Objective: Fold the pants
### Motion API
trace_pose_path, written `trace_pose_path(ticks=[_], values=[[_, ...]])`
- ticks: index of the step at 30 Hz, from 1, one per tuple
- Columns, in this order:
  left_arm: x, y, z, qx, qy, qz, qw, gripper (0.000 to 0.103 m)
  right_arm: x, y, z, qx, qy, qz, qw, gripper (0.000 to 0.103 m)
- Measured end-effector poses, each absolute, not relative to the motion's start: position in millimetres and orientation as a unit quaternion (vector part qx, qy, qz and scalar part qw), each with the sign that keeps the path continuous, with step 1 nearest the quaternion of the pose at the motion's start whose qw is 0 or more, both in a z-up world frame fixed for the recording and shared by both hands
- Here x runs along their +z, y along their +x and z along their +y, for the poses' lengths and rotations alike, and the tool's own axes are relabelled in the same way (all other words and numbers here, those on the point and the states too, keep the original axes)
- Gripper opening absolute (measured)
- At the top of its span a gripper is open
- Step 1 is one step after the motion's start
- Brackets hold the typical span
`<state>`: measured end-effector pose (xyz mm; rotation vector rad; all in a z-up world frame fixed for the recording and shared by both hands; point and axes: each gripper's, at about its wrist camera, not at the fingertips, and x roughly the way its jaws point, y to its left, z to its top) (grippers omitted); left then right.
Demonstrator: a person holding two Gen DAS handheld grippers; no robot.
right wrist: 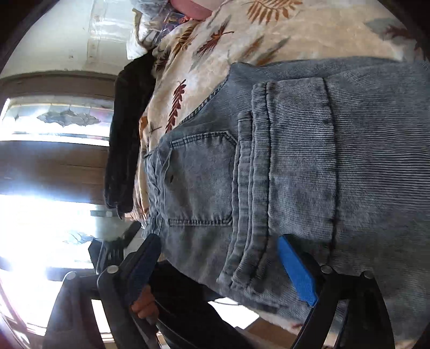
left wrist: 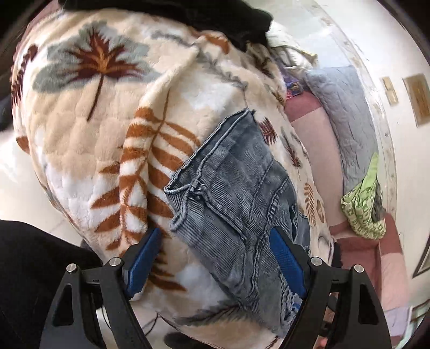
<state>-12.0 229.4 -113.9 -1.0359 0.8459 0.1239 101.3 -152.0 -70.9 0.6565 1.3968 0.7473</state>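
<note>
Since both the left gripper (left wrist: 217, 257) and right gripper (right wrist: 223, 265) are spread wide, pinching nothing, I'd grab the folded corduroy jeans (left wrist: 242, 193) by the hems, not mid-cloth.

The pants (left wrist: 236, 193) are lying folded into a compact bundle on the leaf-patterned blanket, near its close edge. They are faded blue-grey ribbed denim, with a stitched back pocket (right wrist: 199, 177) facing up and the leg hems (right wrist: 252, 188) apparently lying doubled across the top.

A plush cream leaf-print blanket (left wrist: 107, 134) carries folded grey-blue corduroy pants (left wrist: 242, 193) and a black garment (left wrist: 228, 18).
</note>
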Motion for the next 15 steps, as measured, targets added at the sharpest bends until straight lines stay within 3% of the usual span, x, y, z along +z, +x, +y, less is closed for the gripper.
trace_pose_path(ticks=[6,10,15], values=[[-114.7,-4.1,229.1,0.055,-0.474,0.389,0.788,0.083,-38.8,99.2,-128.3,0.385,0.316,0.583,0.642,0.090],[-113.6,-2.6,230.7,0.057,-0.473,0.387,0.790,0.083,-93.0,111.8,-107.7,0.347,0.277,0.638,0.629,0.092],[-113.0,-0.1,227.0,0.059,-0.462,0.386,0.796,0.083,-51.6,105.3,-130.3,0.358,0.288,0.598,0.657,0.092]])
